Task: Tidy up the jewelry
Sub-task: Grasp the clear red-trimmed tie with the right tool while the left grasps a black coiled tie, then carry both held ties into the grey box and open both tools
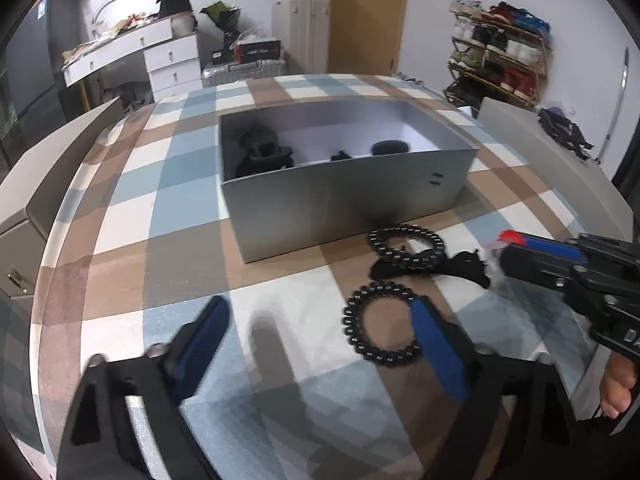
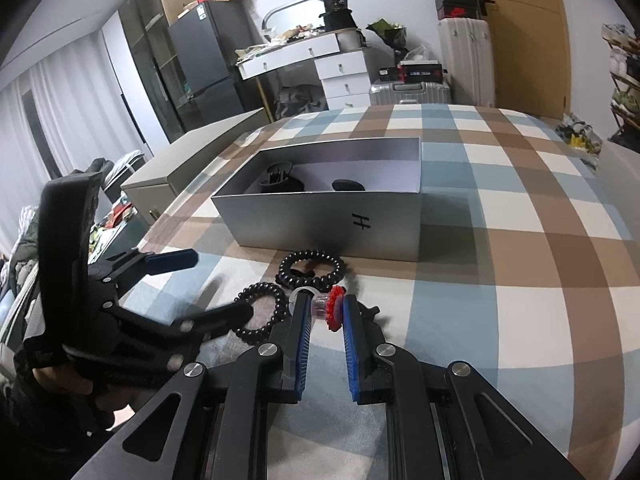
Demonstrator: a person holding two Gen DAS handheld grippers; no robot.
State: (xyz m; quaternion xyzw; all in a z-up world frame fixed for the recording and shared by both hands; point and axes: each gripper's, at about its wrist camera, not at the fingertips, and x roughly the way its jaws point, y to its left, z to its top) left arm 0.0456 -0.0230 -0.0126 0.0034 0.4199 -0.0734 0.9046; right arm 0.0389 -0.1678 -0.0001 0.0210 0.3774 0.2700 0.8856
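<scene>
A grey open box (image 1: pixel 348 196) stands on the checked tablecloth and holds several black hair accessories (image 1: pixel 262 152); it also shows in the right wrist view (image 2: pixel 328 220). Two black spiral hair ties lie in front of it, one near (image 1: pixel 380 326) and one farther (image 1: pixel 408 248). My left gripper (image 1: pixel 320 310) is open, its right finger over the near tie (image 2: pixel 260 312). My right gripper (image 2: pixel 325 306) is shut on a clear ring with a red flower (image 2: pixel 330 308), just above the cloth. A black frilly item (image 1: pixel 466 266) lies under it.
A grey lid or second box (image 2: pixel 192 168) sits at the table's left edge. Another grey piece (image 1: pixel 532 136) lies at the far right. Beyond the table are white drawers (image 2: pixel 344 76), a suitcase, a fridge and a shoe rack (image 1: pixel 500 56).
</scene>
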